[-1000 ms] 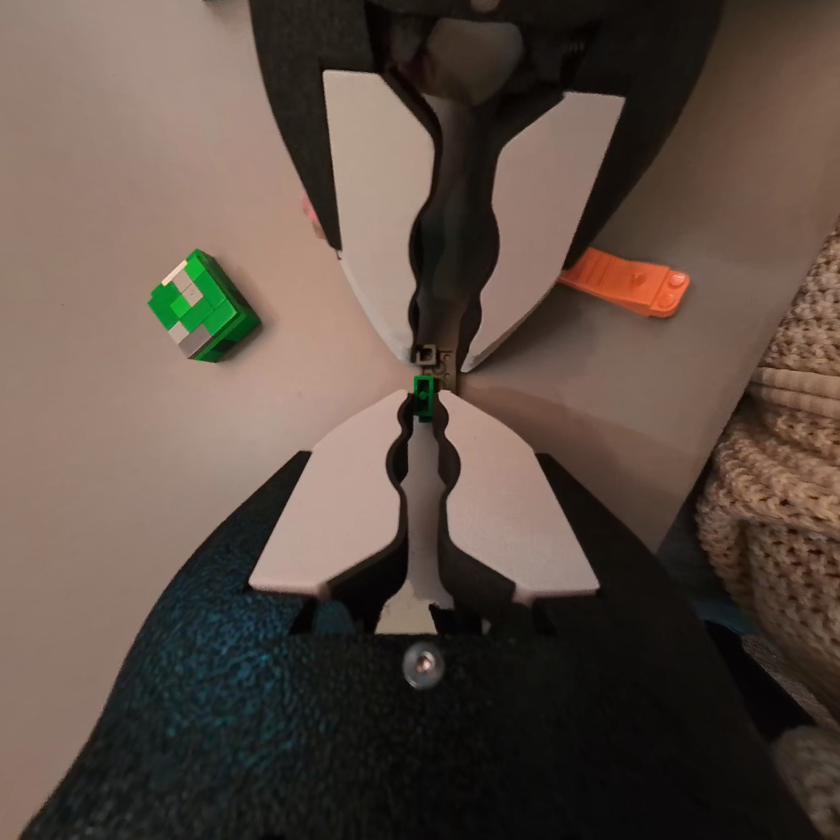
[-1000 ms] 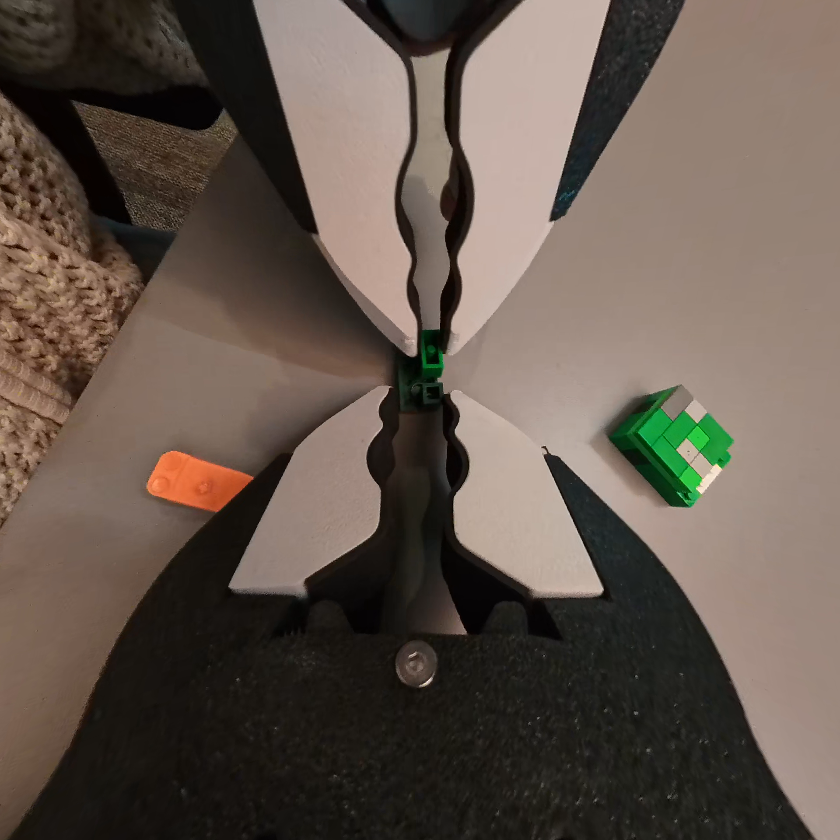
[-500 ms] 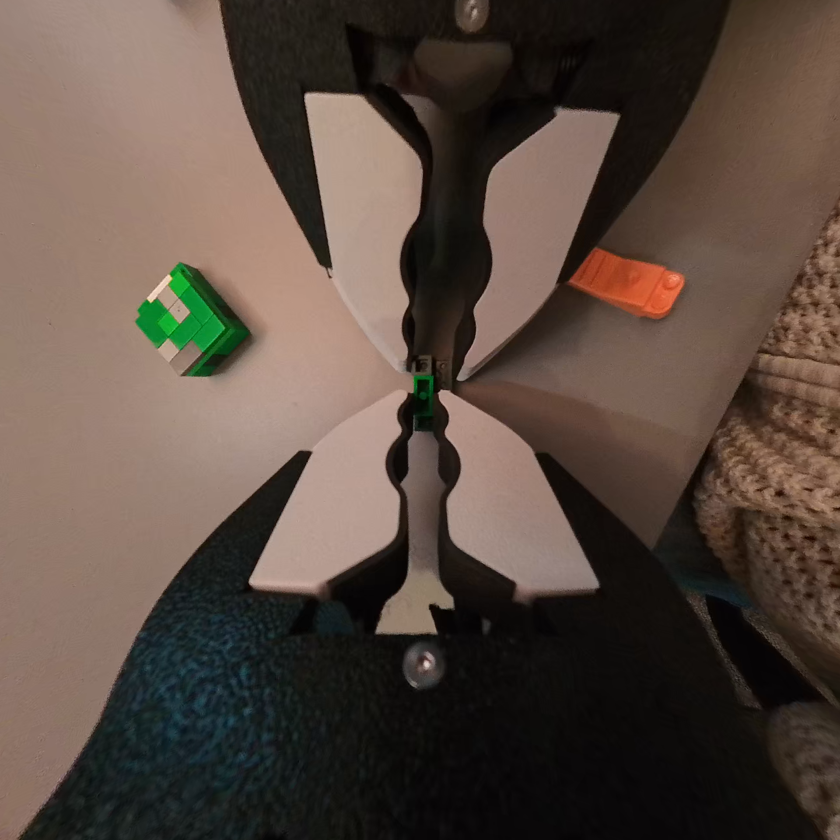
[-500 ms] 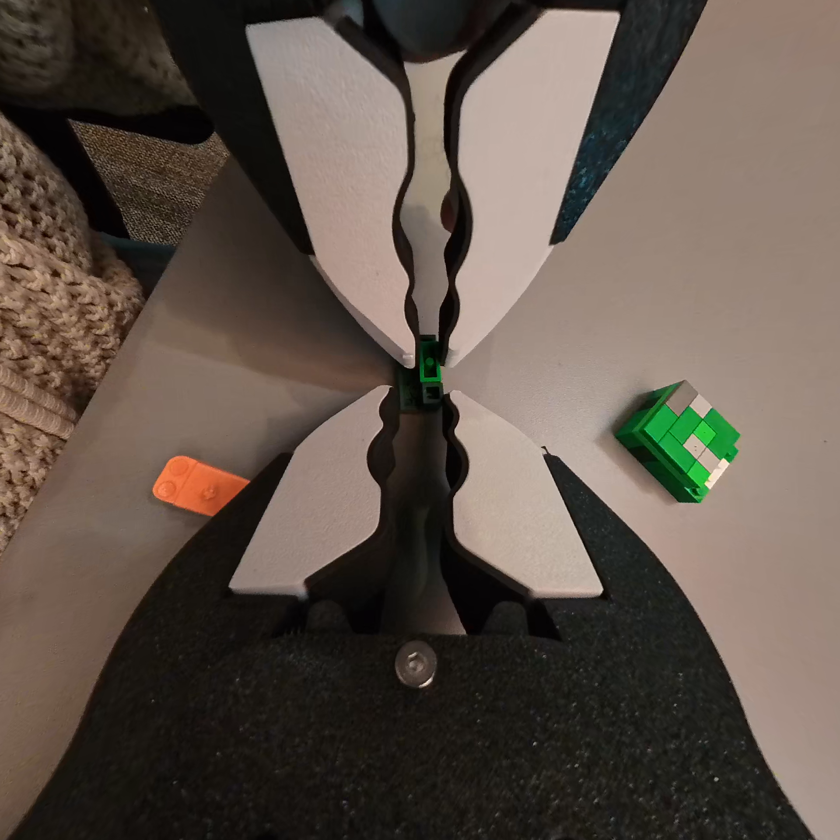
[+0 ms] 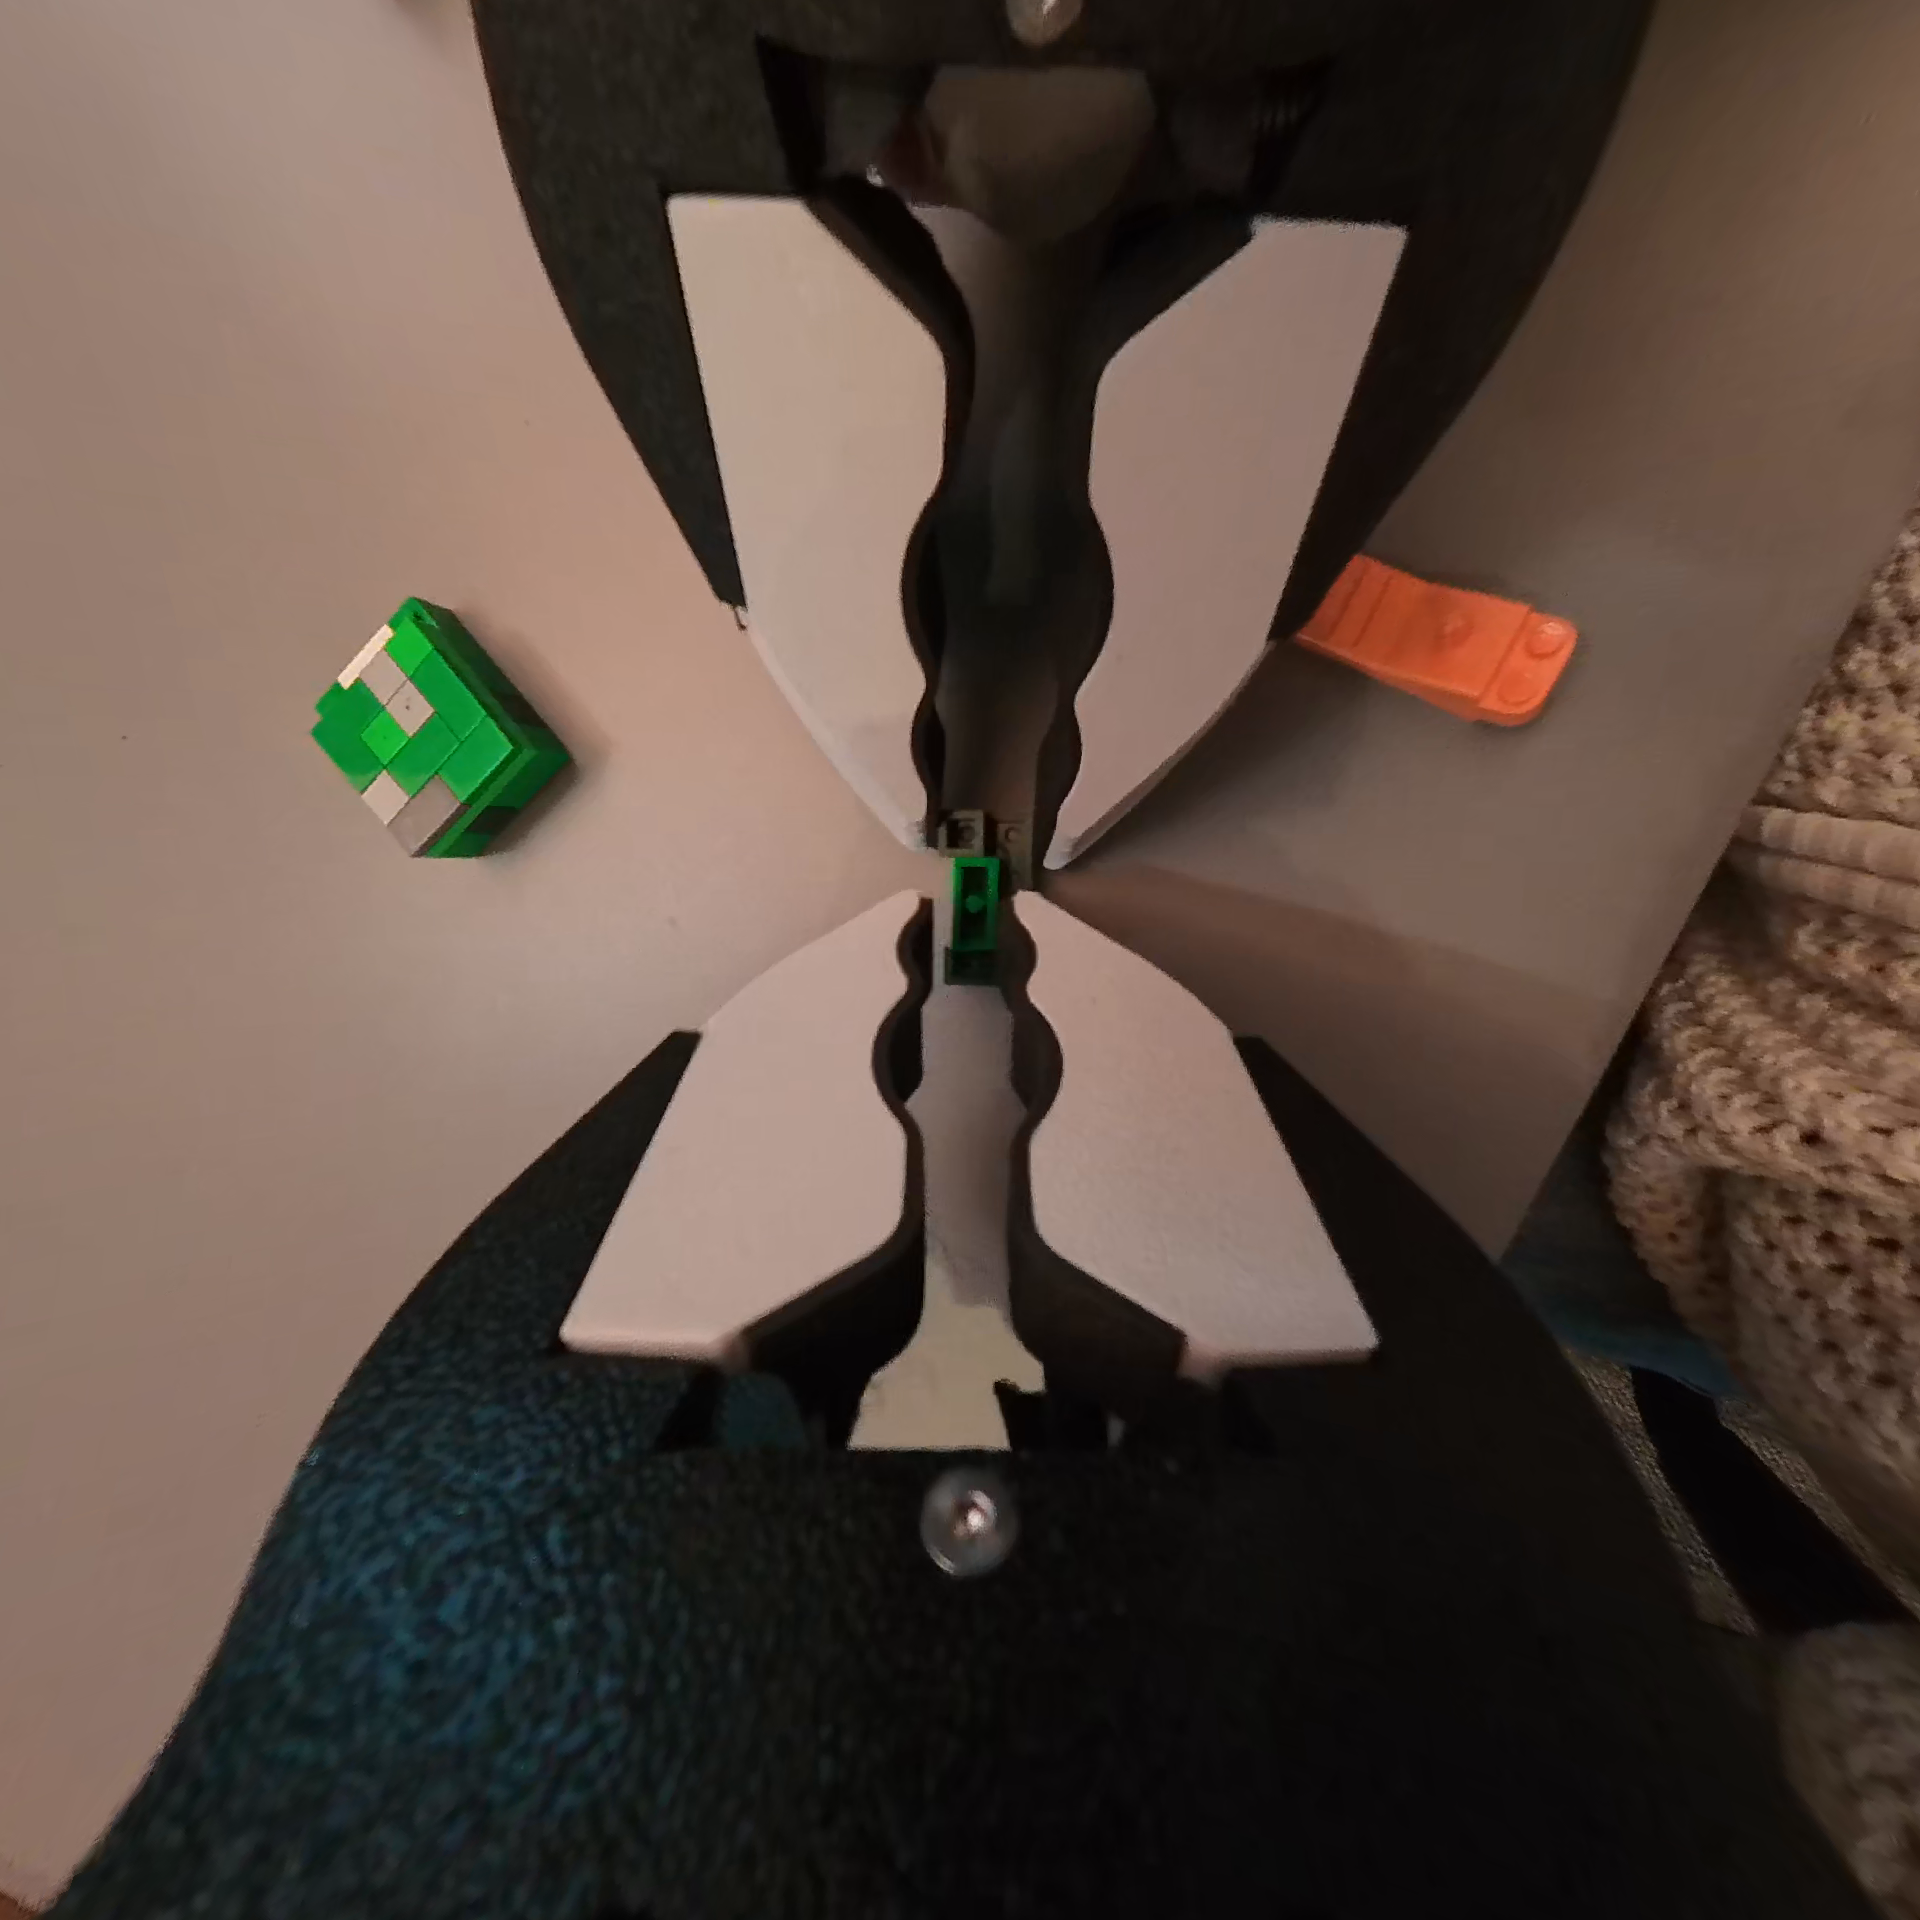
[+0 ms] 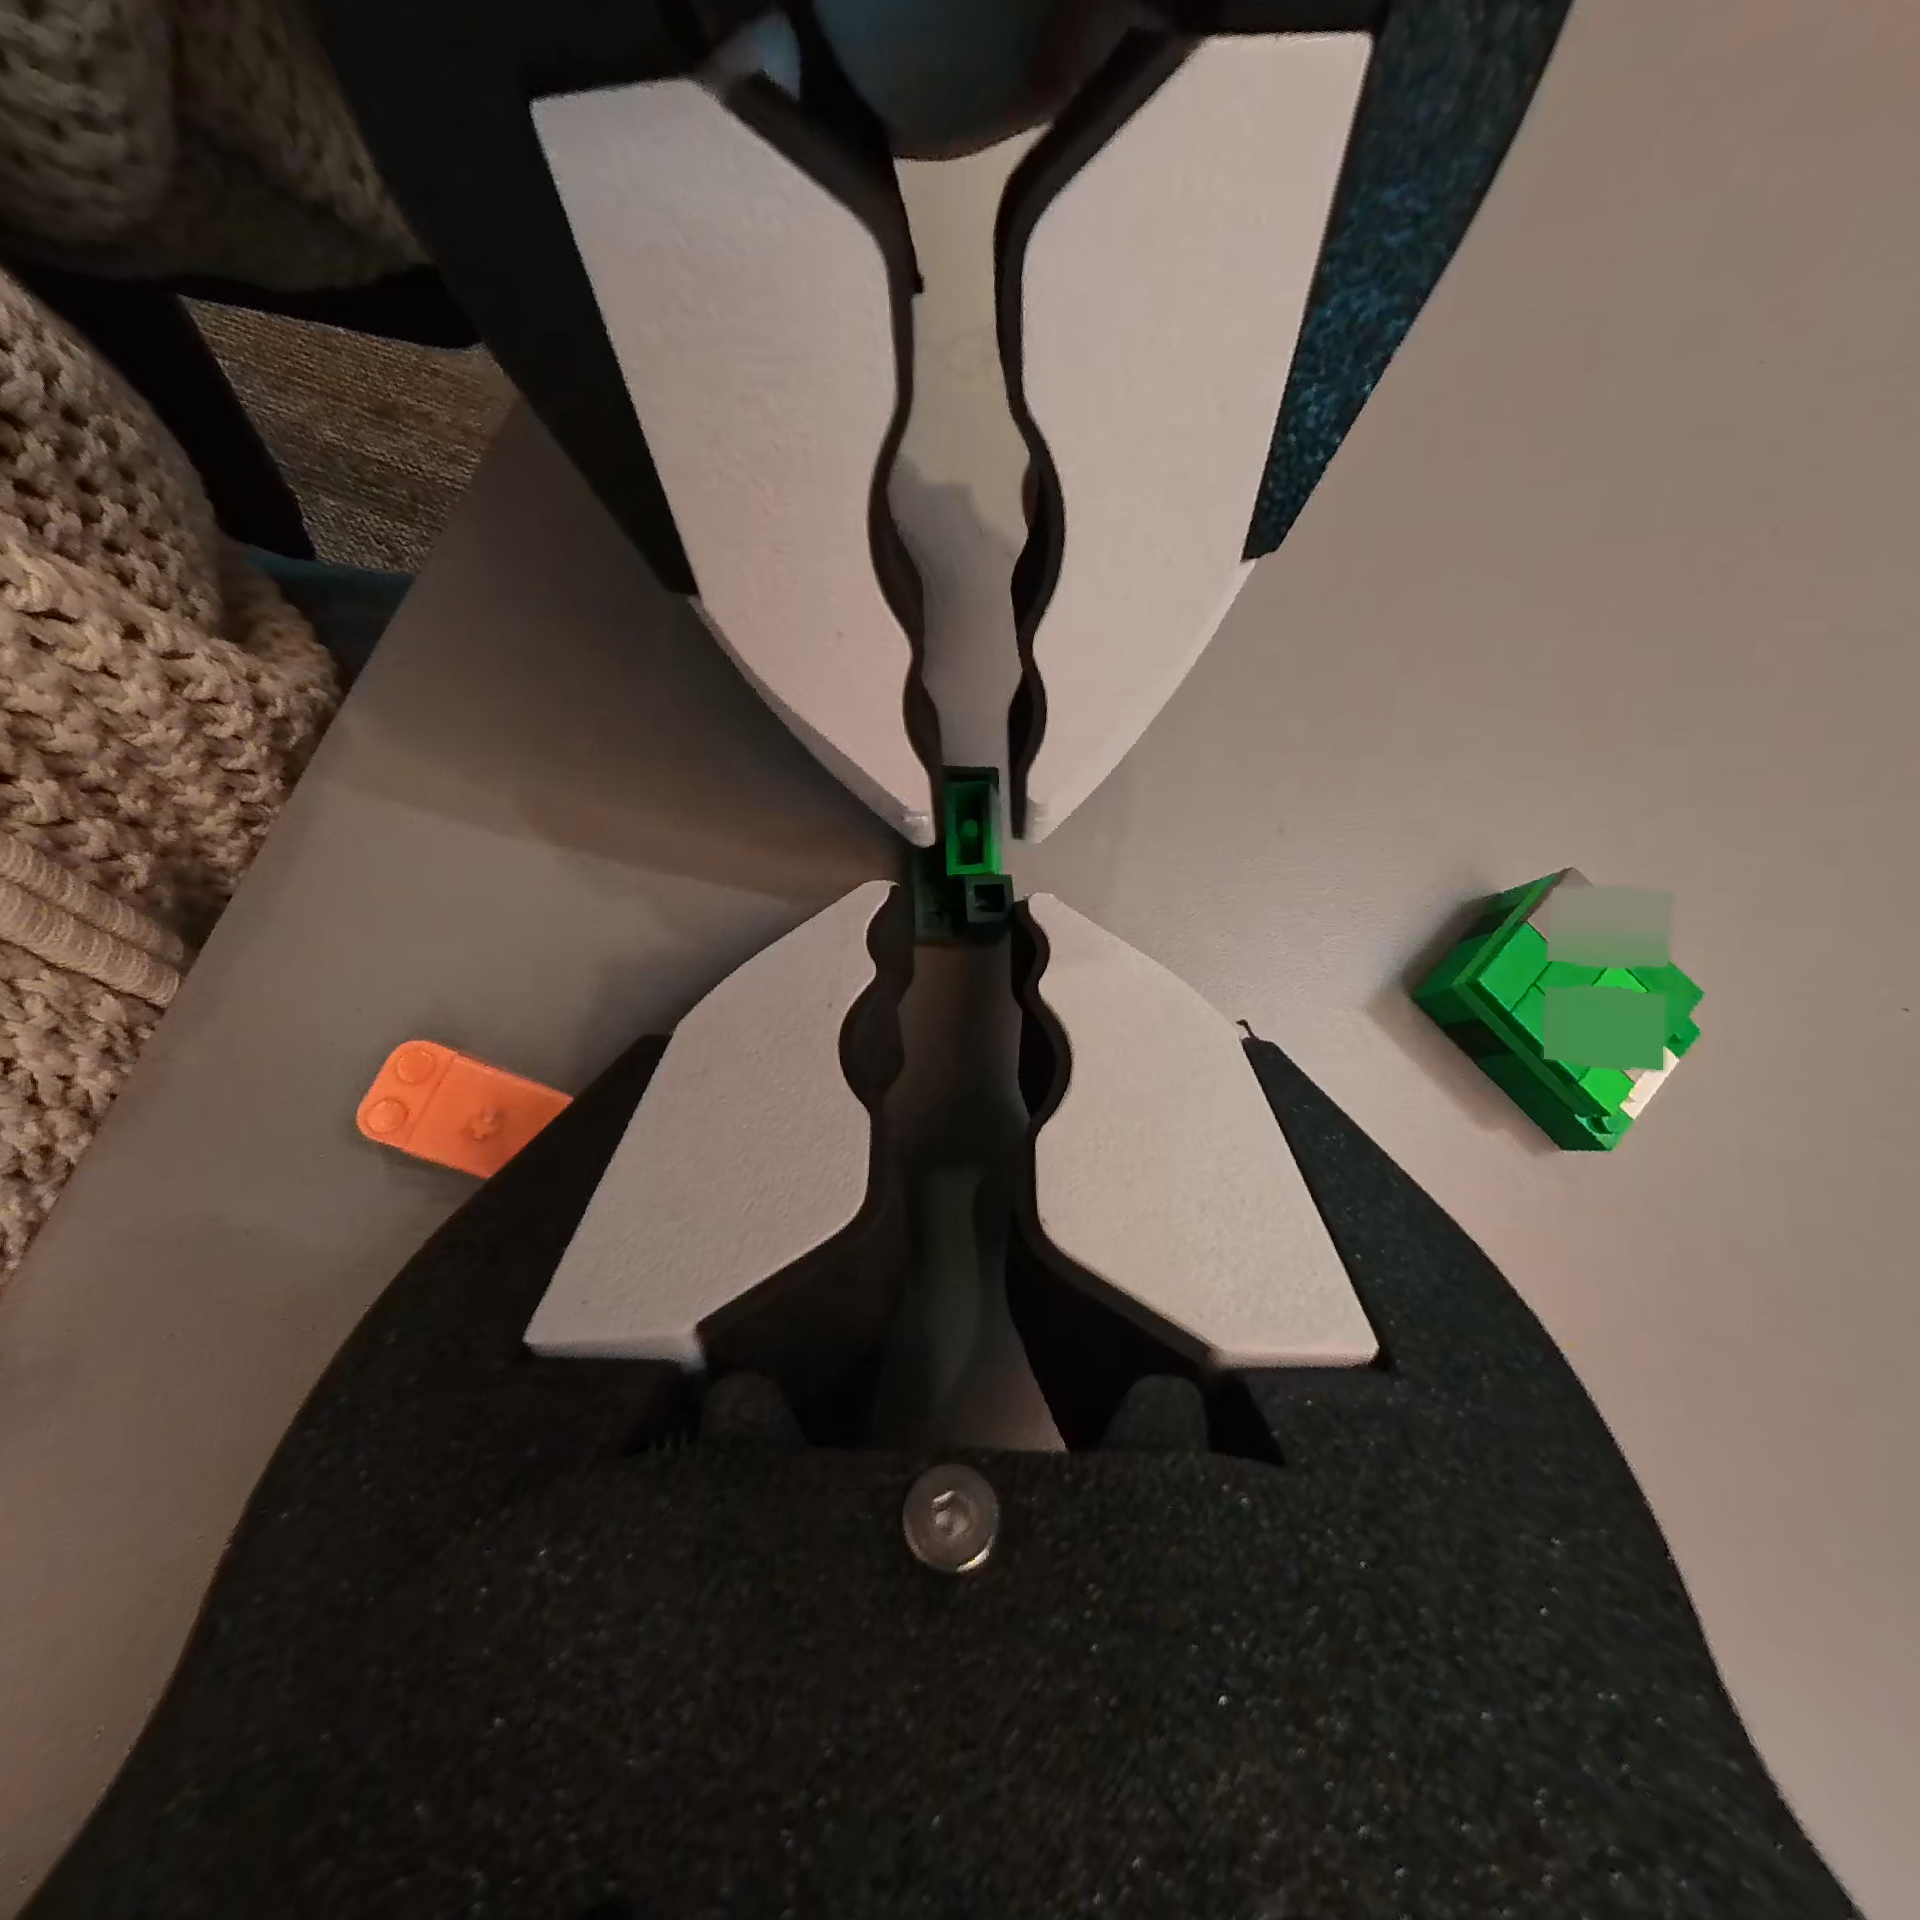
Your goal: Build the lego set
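Observation:
My left gripper (image 5: 971, 940) is shut on a small bright green brick (image 5: 975, 914). My right gripper (image 6: 961, 914) is shut on a small dark green and grey piece (image 6: 961, 906). The two grippers meet tip to tip above the grey table (image 5: 208, 1039), and the two pieces touch end to end. In the left wrist view the right gripper (image 5: 982, 842) comes in from the top with its piece (image 5: 971, 831). In the right wrist view the left gripper (image 6: 966, 821) comes in from the top with the bright green brick (image 6: 971, 821). A built green block with grey and white tiles (image 5: 436, 727) lies on the table.
The green block also shows at the right in the right wrist view (image 6: 1486, 997). An orange brick separator (image 5: 1444, 655) (image 6: 457, 1107) lies flat near the table edge. A beige knitted blanket (image 5: 1787, 1039) (image 6: 104, 623) lies beyond that edge. The grippers are tip to tip, or close to it. From the right gripper's tips to the orange brick separator (image 5: 1444, 655) is close to 7 cm. My right wrist view (image 6: 473, 1091) looks at it from another angle.
The grippers stay tip to tip with their pieces held. The opposite gripper has shifted slightly, so more of its body shows, and the bright green brick sits a little closer against the dark piece.

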`<state>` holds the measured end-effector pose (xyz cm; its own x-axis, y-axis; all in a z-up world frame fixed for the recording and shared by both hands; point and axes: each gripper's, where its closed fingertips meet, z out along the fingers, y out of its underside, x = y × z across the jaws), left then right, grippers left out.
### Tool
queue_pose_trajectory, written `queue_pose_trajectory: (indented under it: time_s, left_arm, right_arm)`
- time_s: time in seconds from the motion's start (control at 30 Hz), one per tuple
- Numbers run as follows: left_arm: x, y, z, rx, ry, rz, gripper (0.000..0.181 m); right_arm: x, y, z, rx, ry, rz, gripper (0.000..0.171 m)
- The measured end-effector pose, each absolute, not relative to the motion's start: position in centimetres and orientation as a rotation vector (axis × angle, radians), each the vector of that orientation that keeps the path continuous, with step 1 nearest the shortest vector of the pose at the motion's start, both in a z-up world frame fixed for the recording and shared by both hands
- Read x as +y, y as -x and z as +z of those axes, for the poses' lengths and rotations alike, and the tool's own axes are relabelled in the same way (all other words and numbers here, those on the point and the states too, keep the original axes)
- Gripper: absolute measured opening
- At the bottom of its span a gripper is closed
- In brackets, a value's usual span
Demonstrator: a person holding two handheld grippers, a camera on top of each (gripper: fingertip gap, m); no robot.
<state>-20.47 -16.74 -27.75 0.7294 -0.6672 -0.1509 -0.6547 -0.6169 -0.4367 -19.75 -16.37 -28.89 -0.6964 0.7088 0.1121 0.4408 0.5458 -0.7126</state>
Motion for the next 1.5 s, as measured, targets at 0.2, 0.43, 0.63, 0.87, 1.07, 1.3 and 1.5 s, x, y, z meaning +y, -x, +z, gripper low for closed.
queue_pose_trajectory:
  time_s: [0.2, 0.43, 0.63, 0.87, 1.07, 1.3, 1.5]
  left_arm:
    - [-16.9, 20.7, -27.6, 0.991, 2.462, -0.045, 0.013]
    - [-17.7, 21.4, -26.2, 0.919, 2.387, -0.105, 0.024]
    - [-18.0, 21.7, -26.7, 0.868, 2.316, -0.140, 0.043]
    - [-17.2, 21.5, -26.1, 0.684, 2.211, -0.266, 0.045]
    - [-16.2, 22.7, -23.5, 0.149, 2.104, -0.642, 0.047]
    - [-16.6, 22.5, -22.2, -0.277, 2.049, -1.119, 0.055]
    - [-17.5, 19.8, -22.7, -0.392, 2.086, -1.378, 0.055]
  right_arm:
    - [-16.3, 19.7, -28.9, -2.397, 0.943, 0.956, 0.018]
    - [-16.3, 19.7, -28.7, -2.387, 0.947, 0.992, 0.018]
    - [-16.4, 19.6, -28.7, -2.387, 0.936, 1.006, 0.018]
    - [-15.8, 19.6, -27.7, -2.345, 0.939, 1.022, 0.017]
    - [-15.3, 19.6, -26.5, -2.293, 0.905, 1.009, 0.017]
    - [-15.7, 19.5, -25.4, -2.266, 0.864, 1.042, 0.017]
    - [-16.4, 19.2, -24.5, -2.261, 0.835, 1.077, 0.017]
